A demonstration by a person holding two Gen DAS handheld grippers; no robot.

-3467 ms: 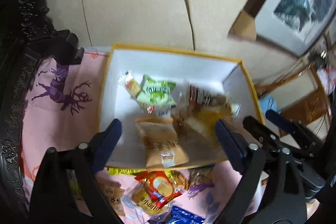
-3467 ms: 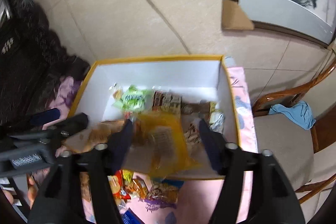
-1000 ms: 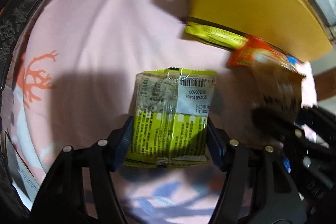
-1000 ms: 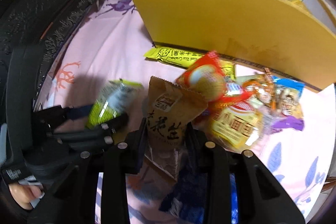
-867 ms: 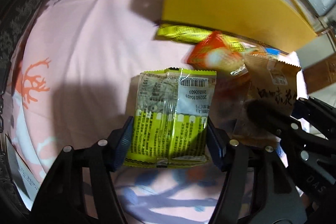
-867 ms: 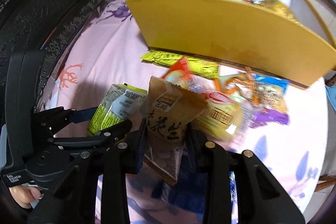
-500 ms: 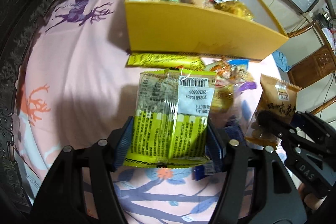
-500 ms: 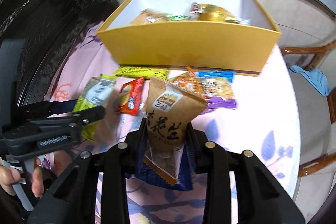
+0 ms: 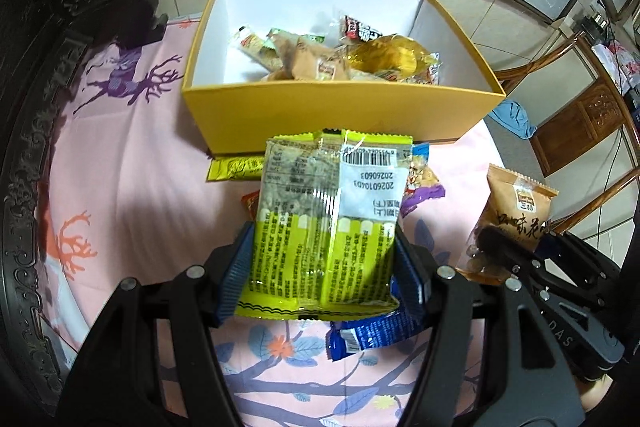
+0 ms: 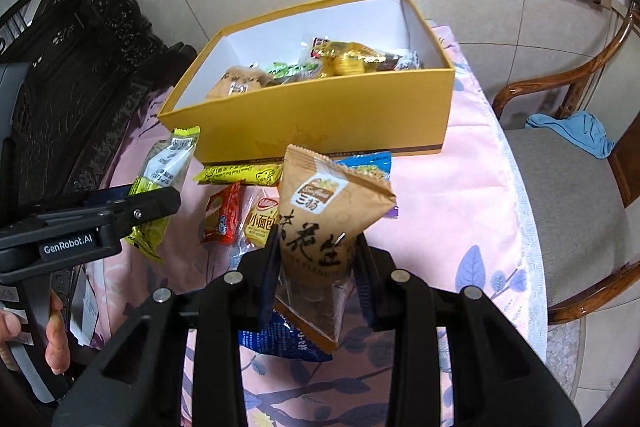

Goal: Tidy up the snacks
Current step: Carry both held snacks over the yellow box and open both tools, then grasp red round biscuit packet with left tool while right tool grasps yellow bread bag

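Both grippers are now riding higher than a second ago, when they were down at the cloth beside the box; each is carrying a packet up with it. Clamped across its width in the left gripper (image 9: 326,277) is the green packet (image 9: 332,223), standing with its long axis toward the box (image 9: 340,115), while the right gripper (image 10: 316,259) is pinching the waist of the brown packet (image 10: 324,223), which is fanning out above the pads. From both tools the box is lying ahead and lower, its near yellow wall facing them and its open top already holding several snacks; I judge that the coming move is a carry forward over that wall. The left gripper is sitting roughly square to the box front, the right one off to the box's right end, so neither looks clearly nearer. Loose snacks (image 10: 240,203) are waiting on the cloth (image 9: 132,187) just before the box. Only the right view is showing a hand (image 10: 24,335) on the left tool's handle and the red and yellow wrappers plainly; the left view is hiding most of these behind the green packet, yet is looking deeper into the box.
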